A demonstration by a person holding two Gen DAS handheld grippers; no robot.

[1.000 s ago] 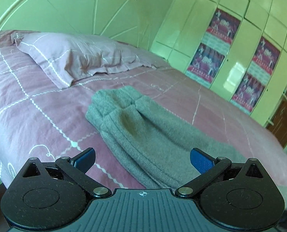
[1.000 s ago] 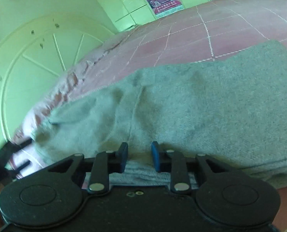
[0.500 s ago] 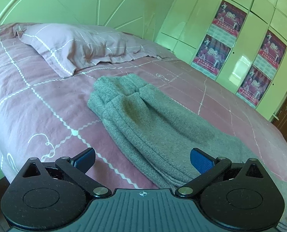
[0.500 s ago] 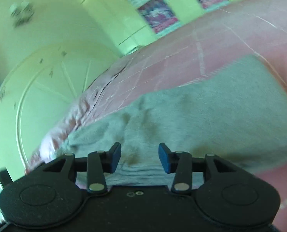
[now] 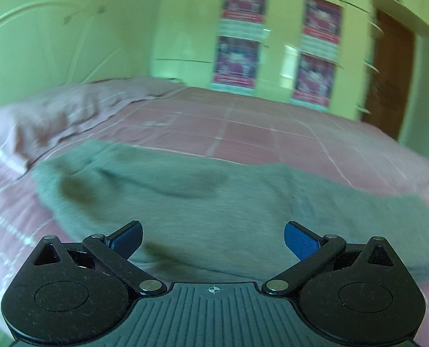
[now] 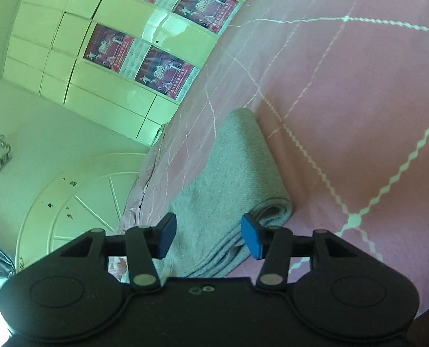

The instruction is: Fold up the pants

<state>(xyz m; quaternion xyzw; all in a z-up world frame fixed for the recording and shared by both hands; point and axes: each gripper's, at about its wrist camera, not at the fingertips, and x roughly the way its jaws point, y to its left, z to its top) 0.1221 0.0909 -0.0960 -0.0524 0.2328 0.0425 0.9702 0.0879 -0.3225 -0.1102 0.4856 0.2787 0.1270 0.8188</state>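
Note:
The grey pants (image 5: 214, 211) lie folded lengthwise into a long strip across the pink bedspread (image 5: 272, 136). My left gripper (image 5: 213, 238) hovers over the near edge of that strip, jaws wide open, nothing between the blue pads. In the right wrist view the same pants (image 6: 237, 167) run away from the camera, their layered end near the right pad. My right gripper (image 6: 208, 237) is above this end with its jaws opening; the cloth lies below the gap and the pads do not press on it.
A pink pillow (image 5: 55, 115) lies at the left by the pale round headboard (image 6: 78, 202). Green wardrobe doors with red posters (image 5: 272, 43) stand behind the bed. A brown door (image 5: 387, 81) is at the far right. The bedspread (image 6: 358, 101) stretches bare to the right.
Both views have swung and rolled. The left view now faces the pants broadside instead of along them. The right gripper's jaws have widened and it has shifted to the pants' end.

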